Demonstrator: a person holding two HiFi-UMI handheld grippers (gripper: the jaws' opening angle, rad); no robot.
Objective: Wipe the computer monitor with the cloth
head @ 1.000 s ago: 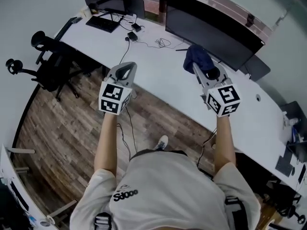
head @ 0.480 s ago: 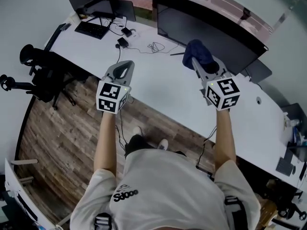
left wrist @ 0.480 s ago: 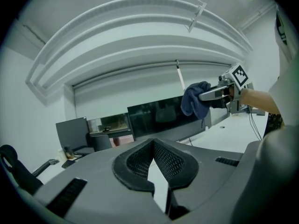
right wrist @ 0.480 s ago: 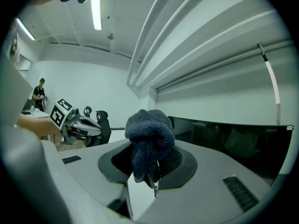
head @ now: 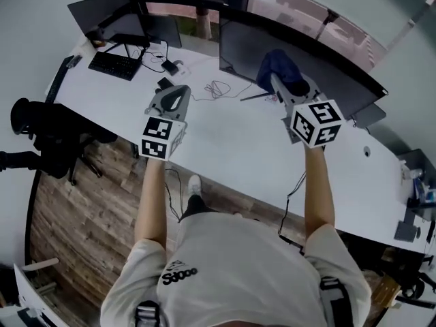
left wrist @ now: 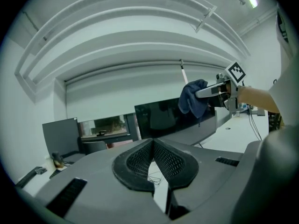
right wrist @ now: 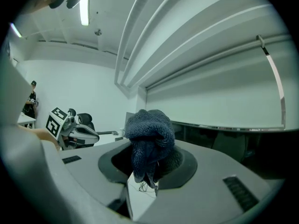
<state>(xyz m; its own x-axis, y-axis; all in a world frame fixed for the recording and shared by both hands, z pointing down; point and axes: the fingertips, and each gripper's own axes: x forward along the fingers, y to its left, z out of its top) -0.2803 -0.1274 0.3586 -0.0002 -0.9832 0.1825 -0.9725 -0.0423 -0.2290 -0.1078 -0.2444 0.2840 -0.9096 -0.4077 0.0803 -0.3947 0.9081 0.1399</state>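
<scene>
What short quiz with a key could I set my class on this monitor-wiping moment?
1. True or false: the right tongs are closed on the blue cloth.
2. The left tongs are: A) shut and empty, B) wide open, C) shut on the cloth.
3. Which item stands just behind the raised cloth in the head view?

Key: 1 true; 2 A; 3 the dark curved monitor.

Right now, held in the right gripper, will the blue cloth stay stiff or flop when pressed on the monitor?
Probably floppy: the cloth bunches and droops from the right gripper, which is shut on it. Its looped, towel-like pile likely grips rather than slips. It seems light, so it should flatten against the monitor easily.
</scene>
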